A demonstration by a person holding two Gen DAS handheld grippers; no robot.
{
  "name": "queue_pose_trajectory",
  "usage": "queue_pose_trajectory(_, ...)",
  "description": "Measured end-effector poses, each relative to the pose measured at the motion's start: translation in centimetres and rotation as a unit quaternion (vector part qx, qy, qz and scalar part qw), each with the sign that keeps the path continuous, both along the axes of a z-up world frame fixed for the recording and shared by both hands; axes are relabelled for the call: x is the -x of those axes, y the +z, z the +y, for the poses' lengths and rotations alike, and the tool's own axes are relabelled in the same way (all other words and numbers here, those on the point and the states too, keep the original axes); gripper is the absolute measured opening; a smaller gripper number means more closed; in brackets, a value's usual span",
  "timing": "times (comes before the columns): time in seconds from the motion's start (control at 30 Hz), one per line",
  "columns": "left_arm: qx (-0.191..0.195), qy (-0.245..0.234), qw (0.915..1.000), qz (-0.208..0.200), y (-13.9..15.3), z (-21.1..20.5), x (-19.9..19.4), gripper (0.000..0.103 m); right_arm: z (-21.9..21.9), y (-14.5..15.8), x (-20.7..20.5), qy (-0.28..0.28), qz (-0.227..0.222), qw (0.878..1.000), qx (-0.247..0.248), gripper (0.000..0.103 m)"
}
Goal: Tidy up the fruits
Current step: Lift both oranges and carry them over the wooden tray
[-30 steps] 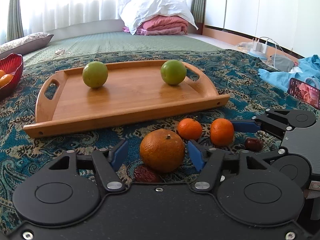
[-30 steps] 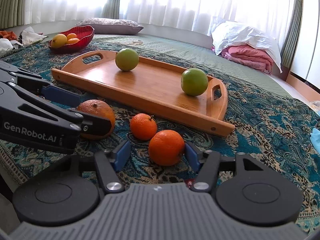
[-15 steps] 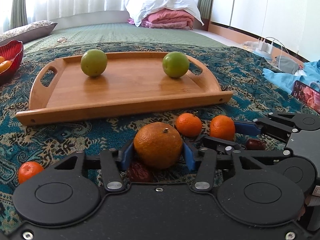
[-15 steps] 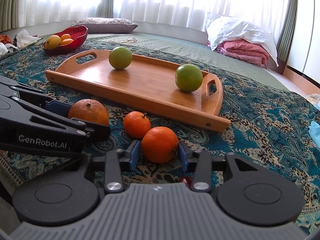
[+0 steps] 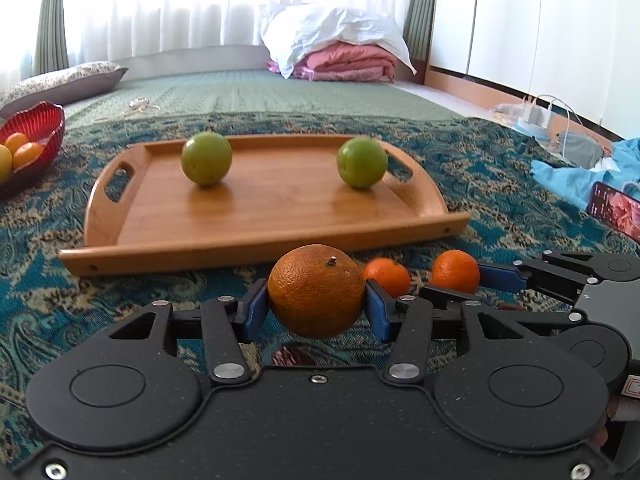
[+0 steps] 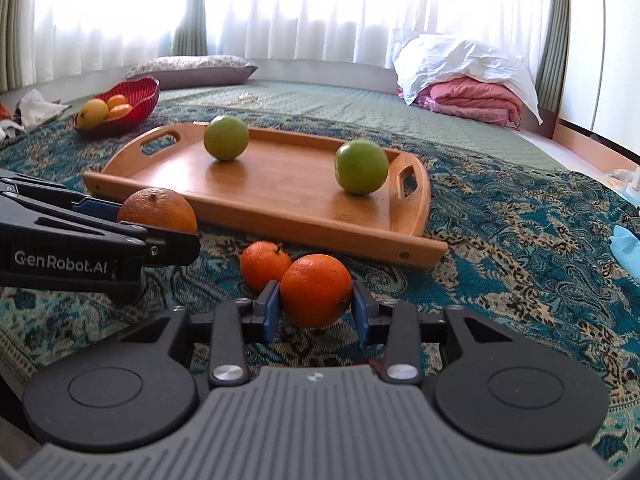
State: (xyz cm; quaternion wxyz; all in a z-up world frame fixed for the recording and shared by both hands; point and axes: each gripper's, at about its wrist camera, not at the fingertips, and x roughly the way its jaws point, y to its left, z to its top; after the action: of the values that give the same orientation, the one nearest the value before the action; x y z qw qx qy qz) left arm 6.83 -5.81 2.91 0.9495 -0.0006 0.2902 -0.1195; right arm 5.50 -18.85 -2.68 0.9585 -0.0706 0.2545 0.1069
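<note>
My left gripper (image 5: 316, 308) is shut on a large dull orange (image 5: 316, 290) and holds it just above the patterned cloth; the orange also shows in the right wrist view (image 6: 158, 210). My right gripper (image 6: 316, 306) is shut on a bright orange (image 6: 316, 290), lifted slightly. A small tangerine (image 6: 265, 264) lies on the cloth just left of it. A wooden tray (image 5: 260, 216) ahead holds two green fruits, one left (image 5: 206, 158) and one right (image 5: 362, 162).
A red bowl (image 6: 120, 102) with yellow and orange fruit sits at the far left. A dark red date (image 5: 294, 356) lies under the left gripper. A phone (image 5: 616, 210) and blue cloth lie at the right. Pillows and folded bedding lie behind.
Both grippers closed onto their oranges and lifted them off the cloth, moving a little toward the tray.
</note>
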Motion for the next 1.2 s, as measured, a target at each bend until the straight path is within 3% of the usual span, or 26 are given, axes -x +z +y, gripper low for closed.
queue_pose_trajectory(0.63,-0.002,0.056,0.9981,-0.025,2.2,2.9,-1.8,0.048,0.3,2.1,-1.6,-0.033,-0.030,0.998,-0.054,0.041)
queue_pose_trajectory(1.2,0.004,0.094,0.9953,-0.022,2.5,6.4,-5.8,0.048,1.1,2.9,-5.8,-0.049,-0.029,0.997,-0.059,0.041)
